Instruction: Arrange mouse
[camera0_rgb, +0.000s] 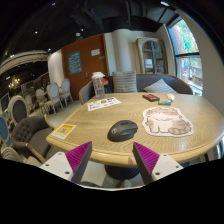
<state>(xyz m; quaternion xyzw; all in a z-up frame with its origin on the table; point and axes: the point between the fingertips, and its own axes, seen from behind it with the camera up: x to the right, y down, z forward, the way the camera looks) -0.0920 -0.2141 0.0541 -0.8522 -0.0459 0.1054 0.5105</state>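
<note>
The gripper (113, 160) hovers with its jaws spread and holding nothing. The mouse (123, 130) sits on the round tabletop (95, 125) just ahead of the jaws, beside a cat-shaped mat (167, 122). This looks like the approach step, with the mouse not yet held. Next, the jaws need to descend, straddle the mouse and close on its sides.

papers (103, 103): print unreadable | yellow card (63, 130): text too small
</note>
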